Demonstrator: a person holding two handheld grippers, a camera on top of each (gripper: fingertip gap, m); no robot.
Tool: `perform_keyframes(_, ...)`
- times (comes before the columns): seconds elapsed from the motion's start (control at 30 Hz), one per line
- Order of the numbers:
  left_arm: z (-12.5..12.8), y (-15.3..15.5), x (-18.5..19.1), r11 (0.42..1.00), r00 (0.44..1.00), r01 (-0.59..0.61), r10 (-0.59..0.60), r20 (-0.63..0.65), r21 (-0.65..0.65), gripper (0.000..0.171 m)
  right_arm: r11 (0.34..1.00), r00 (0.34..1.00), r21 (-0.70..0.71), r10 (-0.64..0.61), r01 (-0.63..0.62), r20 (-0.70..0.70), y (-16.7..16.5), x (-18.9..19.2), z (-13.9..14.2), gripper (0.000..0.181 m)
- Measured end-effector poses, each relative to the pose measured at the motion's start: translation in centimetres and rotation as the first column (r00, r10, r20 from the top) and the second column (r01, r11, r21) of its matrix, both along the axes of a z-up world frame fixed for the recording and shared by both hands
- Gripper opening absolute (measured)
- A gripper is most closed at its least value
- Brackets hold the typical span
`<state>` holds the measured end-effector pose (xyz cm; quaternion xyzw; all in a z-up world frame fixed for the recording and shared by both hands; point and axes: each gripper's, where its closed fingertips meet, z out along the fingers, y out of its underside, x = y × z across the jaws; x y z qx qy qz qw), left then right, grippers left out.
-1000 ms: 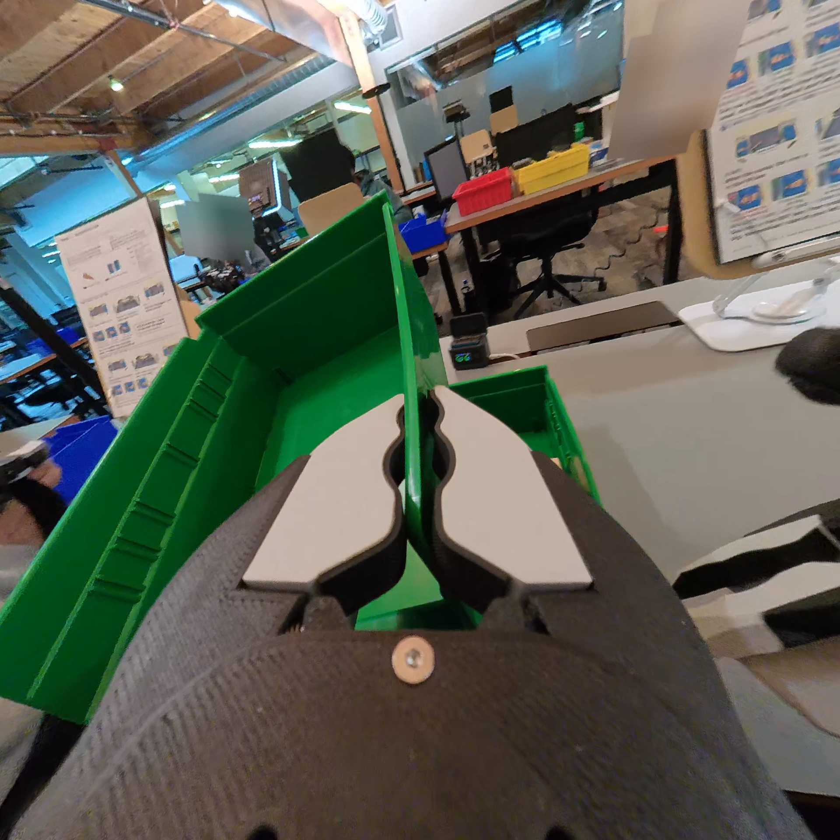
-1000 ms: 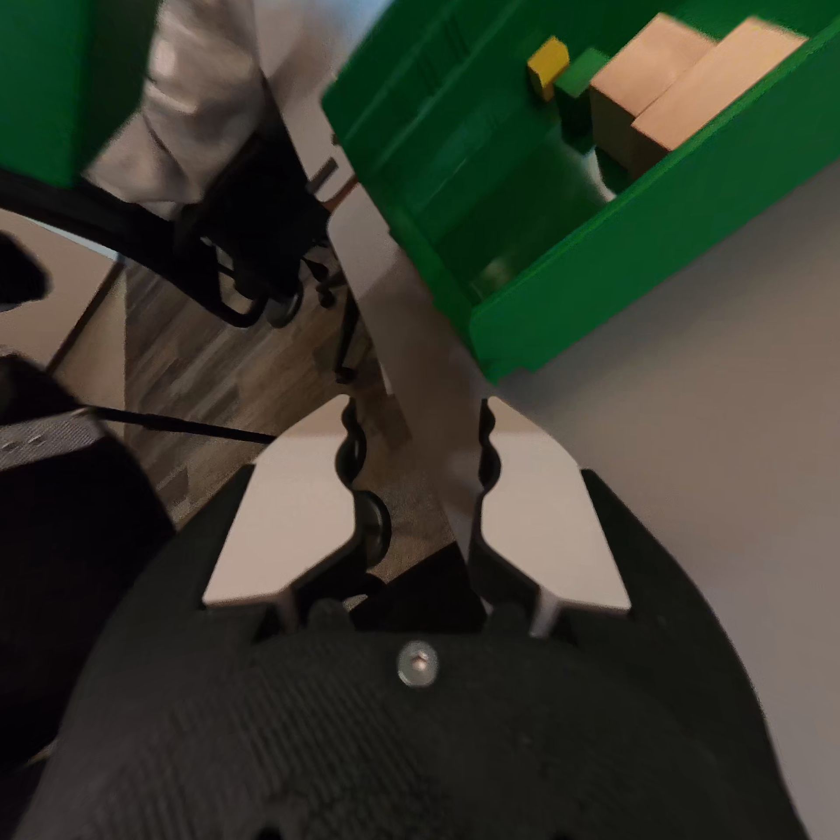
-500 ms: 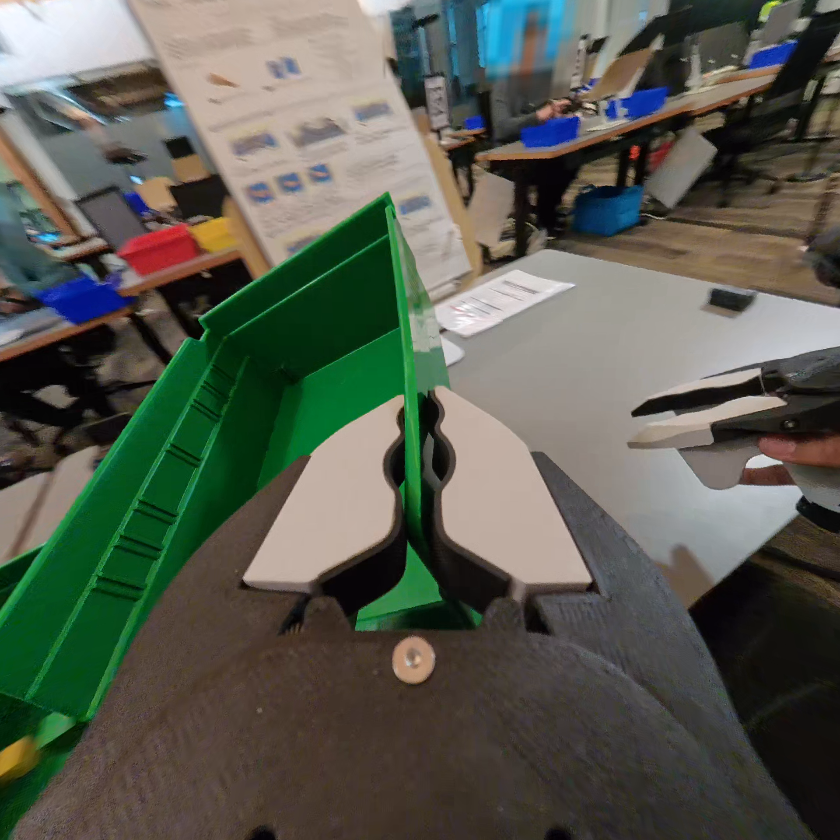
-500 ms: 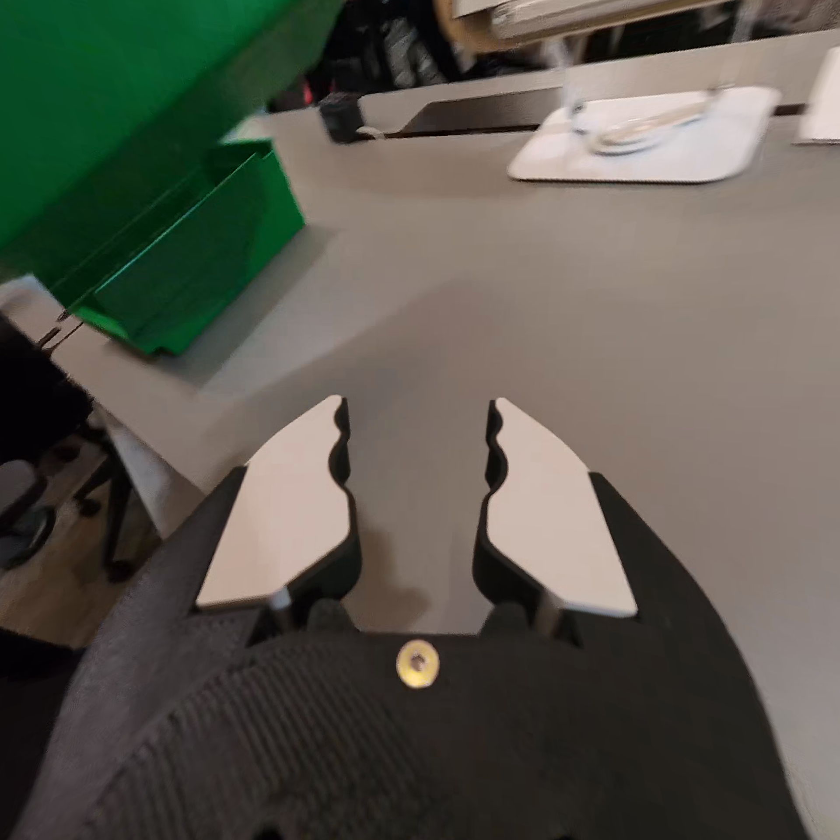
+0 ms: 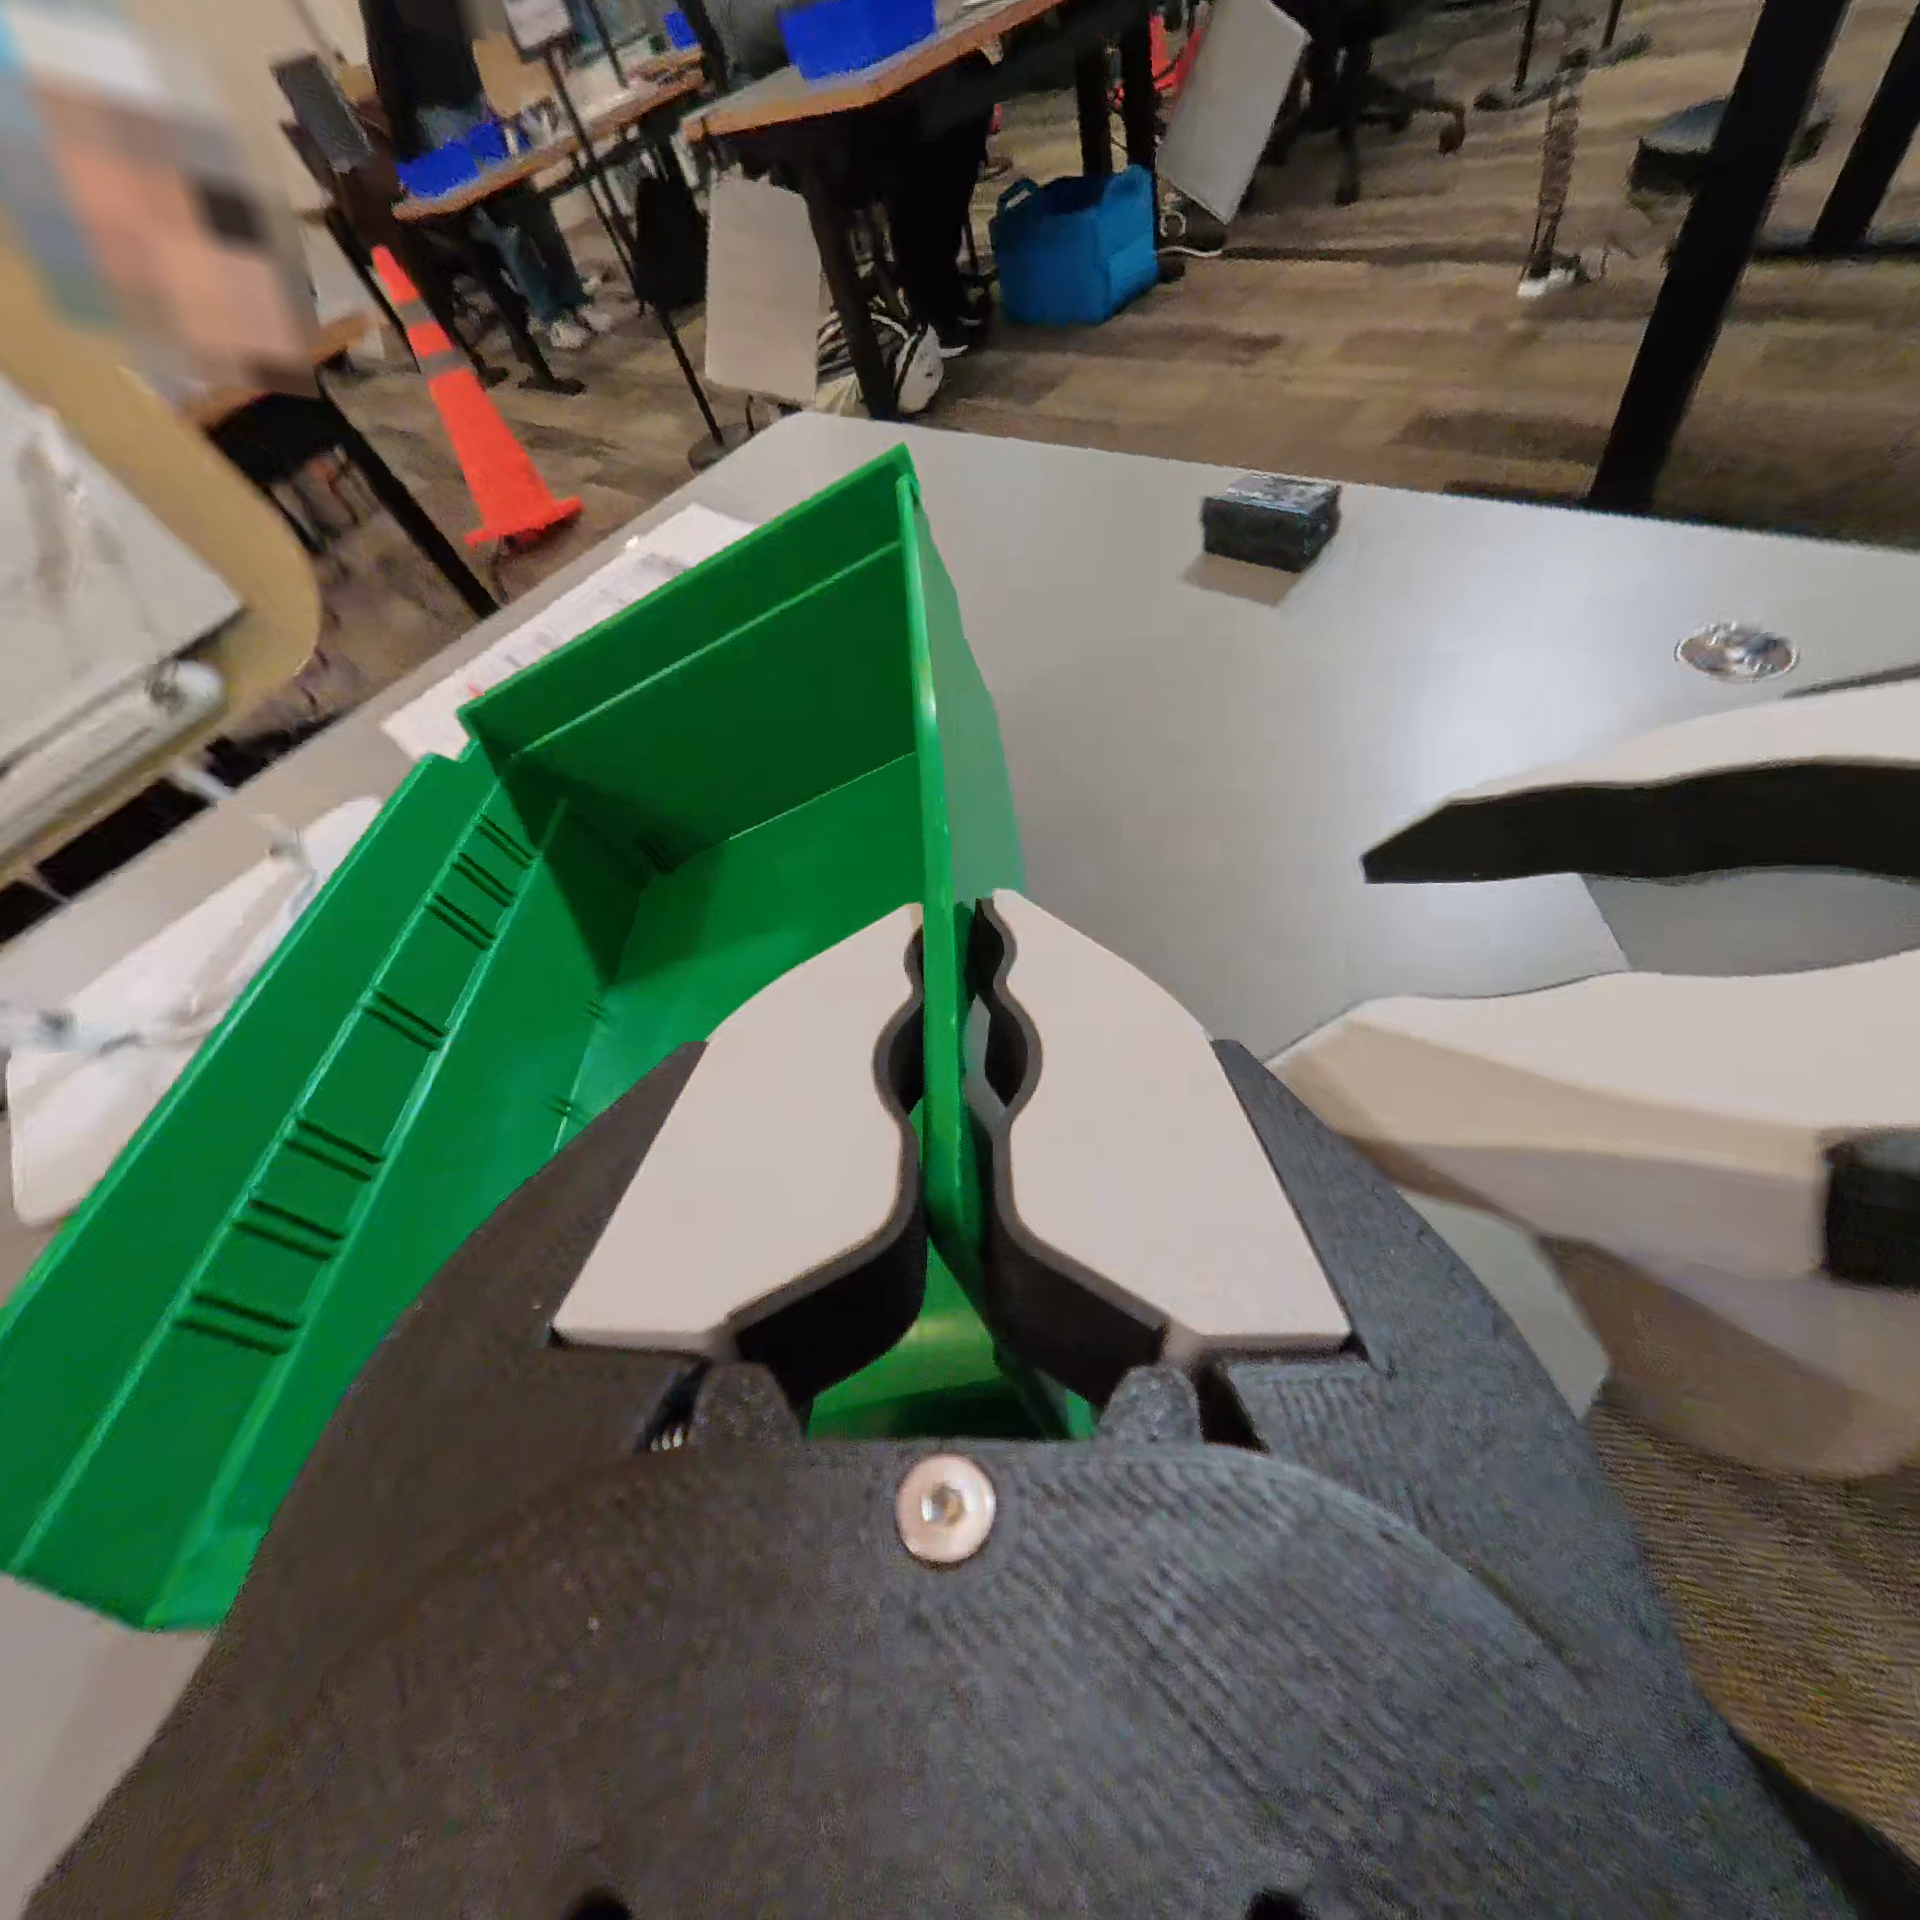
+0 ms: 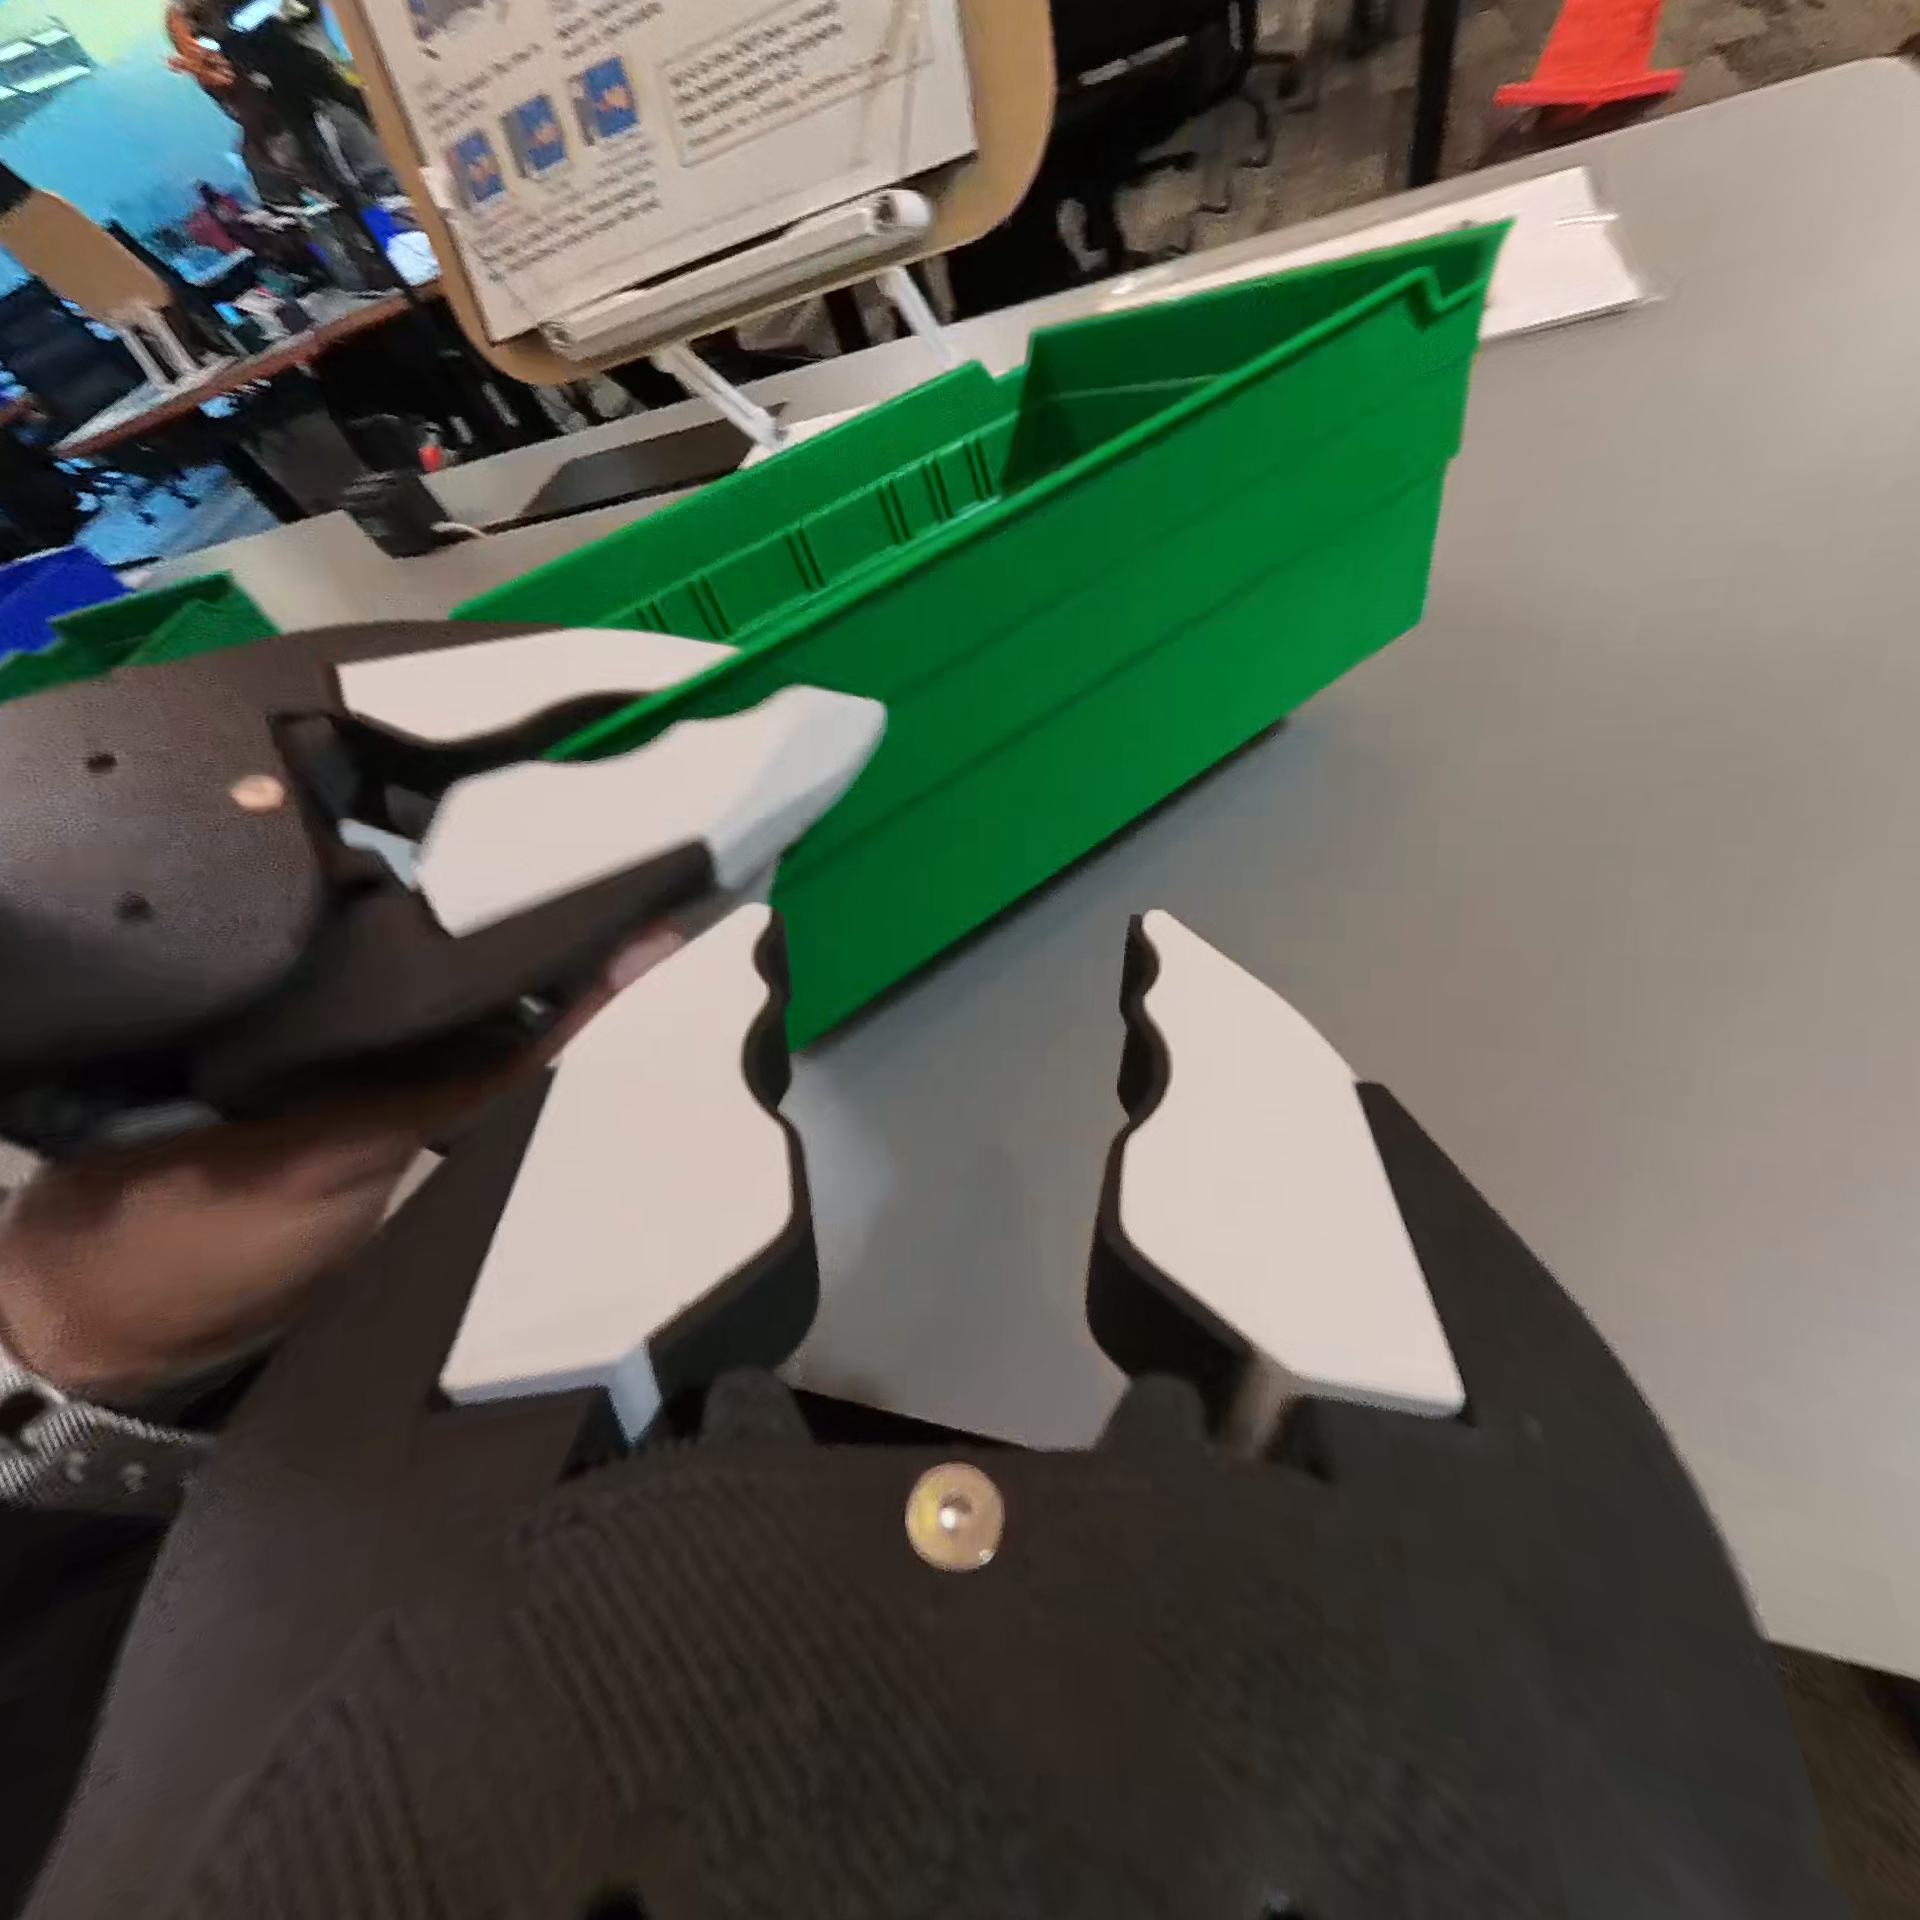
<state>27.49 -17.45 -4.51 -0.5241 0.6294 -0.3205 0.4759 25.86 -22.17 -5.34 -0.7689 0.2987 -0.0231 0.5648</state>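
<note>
My left gripper (image 5: 948, 914) is shut on the right side wall of a long, empty green bin (image 5: 665, 935). The bin stretches away from it over the grey table. In the right wrist view the same bin (image 6: 1143, 623) lies slanted across the table, with the left gripper (image 6: 800, 696) clamped on the rim at its near end. My right gripper (image 6: 951, 925) is open and empty, just below and to the right of the left gripper, its fingertips close to the bin's near corner. It also shows at the right of the left wrist view (image 5: 1382, 914).
The grey table (image 6: 1558, 935) extends to the right. A second green bin (image 6: 156, 623) sits at far left. A poster stand (image 6: 727, 156) and papers (image 6: 1548, 249) lie behind the bin. A small black box (image 5: 1270, 520) sits on the far table edge. An orange cone (image 5: 488, 436) stands on the floor.
My left gripper has swung the bin round to the right and brought it down over the table. My right gripper has turned towards the bin and now sits close beside the left one, still open.
</note>
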Motion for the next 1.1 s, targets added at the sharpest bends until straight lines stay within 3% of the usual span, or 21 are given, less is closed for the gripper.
perform_keyframes(0.13, -1.3, -4.2, 3.0, 0.999, 0.999, 0.024, -0.023, 0.028, -0.037, 0.004, 0.986, 0.99, -0.085, -0.144, 0.143, -0.006, -2.4, 3.5, -2.2, 0.04)
perform_keyframes(0.27, -3.0, -6.6, 4.4, 0.993, 0.998, 0.054, -0.052, 0.019, -0.101, 0.004, 0.975, 0.976, -0.107, -0.203, 0.193, -0.085, -5.0, 6.1, -4.4, 0.056)
perform_keyframes(0.37, -3.6, -8.4, 4.9, 0.989, 0.994, 0.104, -0.101, 0.032, -0.108, 0.01, 0.948, 0.942, -0.086, -0.314, 0.306, -0.114, -7.7, 8.1, -5.0, 0.057)
perform_keyframes(0.5, -2.4, -9.3, 4.6, 0.983, 0.991, 0.127, -0.12, 0.059, -0.135, 0.022, 0.929, 0.927, 0.043, -0.361, 0.367, -0.101, -8.5, 8.7, -2.6, 0.056)
perform_keyframes(0.63, 0.5, -8.4, 0.6, 0.964, 0.977, 0.207, -0.195, 0.085, -0.168, 0.038, 0.944, 0.944, 0.034, -0.329, 0.328, 0.002, -7.3, 7.7, -1.7, 0.056)
perform_keyframes(0.7, 1.7, -6.5, -2.5, 0.95, 0.973, 0.228, -0.215, 0.082, -0.215, 0.045, 0.964, 0.964, -0.005, -0.265, 0.265, 0.028, -5.7, 6.4, -2.2, 0.058)
perform_keyframes(0.8, 2.7, -1.1, -7.1, 0.953, 0.983, 0.183, -0.172, 0.069, -0.24, 0.048, 0.98, 0.983, -0.104, -0.161, 0.17, 0.091, -2.9, 4.3, -3.5, 0.066)
perform_keyframes(0.97, 0.8, 9.5, -14.5, 0.98, 1.0, -0.004, -0.001, -0.025, -0.197, 0.049, 0.966, 0.978, -0.182, -0.163, 0.186, 0.131, -0.2, 3.2, -4.8, 0.073)
perform_keyframes(1.1, -0.7, 13.6, -20.5, 0.947, 0.997, -0.08, 0.076, -0.027, -0.31, 0.047, 0.932, 0.962, -0.29, -0.153, 0.217, 0.227, -0.4, 5.2, -6.0, 0.059)
